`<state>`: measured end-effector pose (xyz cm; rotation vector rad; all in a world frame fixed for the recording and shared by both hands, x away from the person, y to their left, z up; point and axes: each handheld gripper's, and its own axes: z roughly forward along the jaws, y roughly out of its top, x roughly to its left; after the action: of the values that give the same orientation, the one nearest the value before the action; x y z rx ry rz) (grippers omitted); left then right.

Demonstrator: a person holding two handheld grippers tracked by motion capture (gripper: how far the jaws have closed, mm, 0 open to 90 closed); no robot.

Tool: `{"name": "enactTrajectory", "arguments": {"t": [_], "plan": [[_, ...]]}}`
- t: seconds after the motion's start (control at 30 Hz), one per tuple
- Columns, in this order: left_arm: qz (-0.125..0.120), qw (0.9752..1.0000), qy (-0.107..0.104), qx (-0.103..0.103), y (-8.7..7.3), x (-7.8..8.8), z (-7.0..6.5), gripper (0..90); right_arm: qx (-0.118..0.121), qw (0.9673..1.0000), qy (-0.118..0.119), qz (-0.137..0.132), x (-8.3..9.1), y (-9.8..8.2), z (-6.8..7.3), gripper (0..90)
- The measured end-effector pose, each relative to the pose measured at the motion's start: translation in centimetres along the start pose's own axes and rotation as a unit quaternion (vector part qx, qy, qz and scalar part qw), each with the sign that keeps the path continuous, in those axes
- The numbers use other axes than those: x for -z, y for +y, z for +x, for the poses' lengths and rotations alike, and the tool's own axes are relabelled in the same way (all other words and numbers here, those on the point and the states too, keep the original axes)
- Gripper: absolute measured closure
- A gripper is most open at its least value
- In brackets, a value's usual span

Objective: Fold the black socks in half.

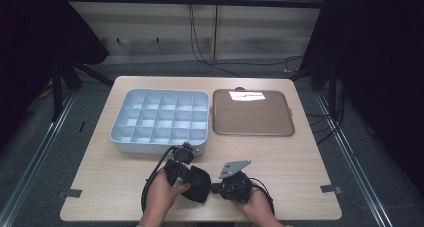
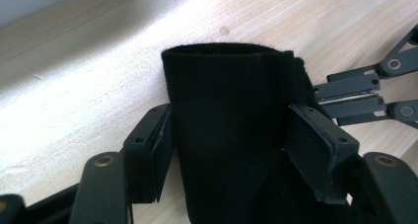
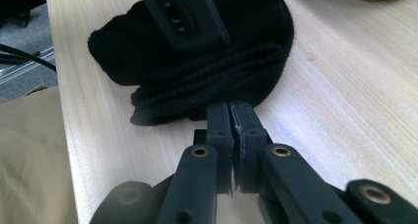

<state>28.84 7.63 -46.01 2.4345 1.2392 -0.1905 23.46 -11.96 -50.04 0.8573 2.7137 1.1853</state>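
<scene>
A black sock [image 1: 202,191] lies folded near the table's front edge, between the two hands. My left gripper [image 1: 192,179] comes in from the left and is shut on it. In the left gripper view the sock's cuff [image 2: 226,86] stands between the jaws of the left gripper [image 2: 229,130], and both pads touch its sides. My right gripper [image 1: 214,188] reaches in from the right with its jaws shut. In the right gripper view the shut tips of the right gripper [image 3: 229,110] meet the folded edge of the sock [image 3: 207,71]. Whether they pinch any cloth is hidden.
A pale blue tray [image 1: 120,137] with several empty compartments stands just beyond the hands. A flat brown tray [image 1: 252,114] sits to its right. The wooden table [image 1: 300,162] is bare at the front right. Dark cables trail from both grippers.
</scene>
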Motion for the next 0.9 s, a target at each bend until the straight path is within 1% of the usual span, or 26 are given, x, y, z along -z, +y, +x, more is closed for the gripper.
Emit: {"name": "enactTrajectory", "arguments": {"t": [0.2, 0.27, 0.33, 0.43, 0.6, 0.63, 0.73, 0.8, 0.9], "plan": [[0.002, 1.0, 0.007, 0.007, -0.1, -0.14, 0.03, 33.3, 0.001, 1.0, -0.001, 0.001, 0.0, 0.0, 0.06, 87.1], [0.007, 0.9999, 0.006, 0.006, -0.13, -0.19, 0.05, 33.1, 0.002, 1.0, -0.004, 0.003, 0.03, 0.01, 0.09, 87.0], [0.006, 0.9999, 0.007, 0.006, -0.15, -0.27, 0.07, 32.8, 0.001, 1.0, -0.002, 0.001, 0.0, 0.0, 0.08, 87.0], [0.008, 0.9999, 0.008, 0.01, -0.14, -0.47, 0.1, 32.1, 0.001, 1.0, -0.002, 0.002, 0.02, 0.0, 0.08, 87.0], [0.008, 0.9998, 0.015, 0.005, -0.04, -0.86, -0.14, 31.2, 0.002, 1.0, -0.001, 0.001, 0.06, -0.05, 0.06, 87.1], [0.01, 0.9998, 0.014, 0.004, -0.02, -0.87, -0.1, 31.3, 0.001, 1.0, -0.001, 0.001, 0.07, -0.05, 0.05, 87.2], [0.011, 0.9999, 0.01, 0.007, -0.04, -0.94, 0.0, 31.2, 0.002, 1.0, -0.001, 0.002, 0.07, -0.05, 0.05, 87.1], [0.013, 0.9999, 0.007, 0.007, -0.03, -0.92, 0.0, 32.6, 0.002, 1.0, 0.0, 0.001, 0.08, -0.05, 0.04, 87.1], [0.01, 0.9999, 0.006, 0.006, -0.08, -0.94, -0.14, 36.5, 0.003, 1.0, -0.004, 0.001, 0.07, -0.08, 0.09, 87.0]]}}
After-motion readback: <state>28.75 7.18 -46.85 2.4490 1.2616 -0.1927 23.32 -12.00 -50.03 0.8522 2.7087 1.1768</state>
